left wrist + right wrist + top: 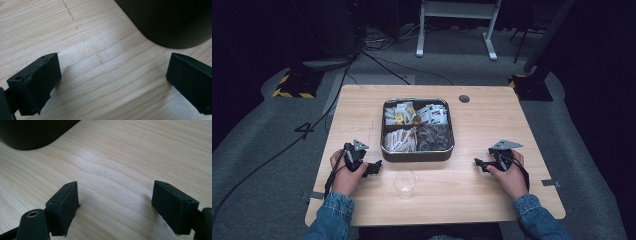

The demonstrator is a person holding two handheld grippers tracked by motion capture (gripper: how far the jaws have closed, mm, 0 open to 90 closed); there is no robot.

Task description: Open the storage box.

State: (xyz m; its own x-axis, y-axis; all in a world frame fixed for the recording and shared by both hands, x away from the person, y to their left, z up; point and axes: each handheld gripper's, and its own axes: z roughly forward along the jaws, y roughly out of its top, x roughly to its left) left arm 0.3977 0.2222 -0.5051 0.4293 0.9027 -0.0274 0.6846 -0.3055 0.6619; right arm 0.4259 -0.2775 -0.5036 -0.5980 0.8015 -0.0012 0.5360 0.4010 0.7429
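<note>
Both sets of jaws are wide open with nothing between them, just bare table [105,75] under each pair. The left gripper [371,168] sits just off the tin's [417,155] near-left corner, and the right gripper [480,164] is a bit further off its near-right corner, both pointing inward at it. In each gripper view a dark rounded corner of the tin pokes in at the top.

Nearest thing to grab is the cup [405,183], clear plastic, standing upright just in front of the tin, between the two hands. My guess is it's super light, thin-walled and a bit slippery, so it'll flex or skate away if you squeeze hard. I'd pinch it gently on the wall near the rim, or across the body low down. The packets [401,140] in the tin's four compartments look like flat paper or foil sachets, light and floppy, best pinched by an edge.

Hands are resting on the table either side of the tin, wrists low, denim sleeves [330,212] coming in from the near edge.
</note>
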